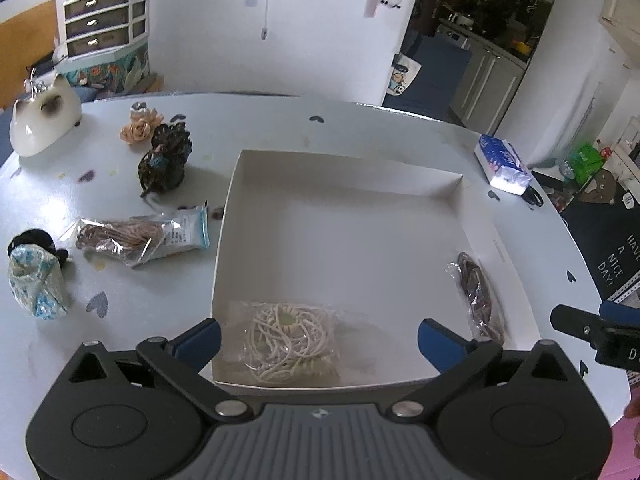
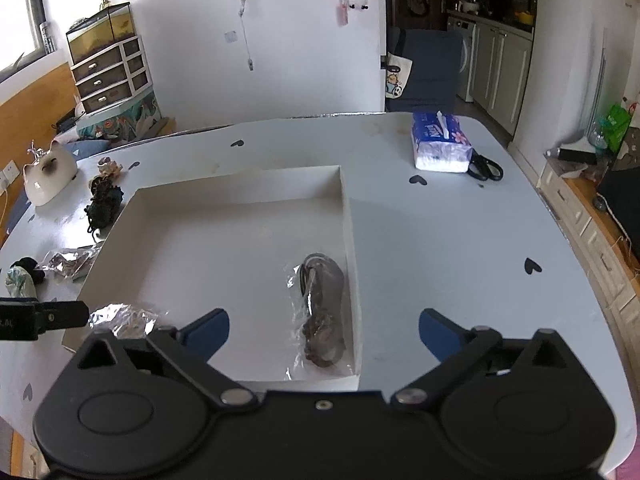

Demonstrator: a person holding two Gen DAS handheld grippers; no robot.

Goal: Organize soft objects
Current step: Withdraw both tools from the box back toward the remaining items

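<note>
Soft objects sit partly sorted: a clear bag of cream cord point(image 1: 286, 342) lower centre in the white cardboard box point(image 1: 240, 184), a bagged brown cord point(image 2: 322, 312) against its wall. My left gripper point(image 1: 319, 338) and right gripper point(image 2: 324, 332) gape empty. Slippery plastic could slide from the pads on the counter point(image 2: 460, 248).

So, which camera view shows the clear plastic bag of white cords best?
The left wrist view: the clear plastic bag of white cords lies whole in the white cardboard box, near corner. The right wrist view shows only its crinkled edge behind the gripper.
</note>
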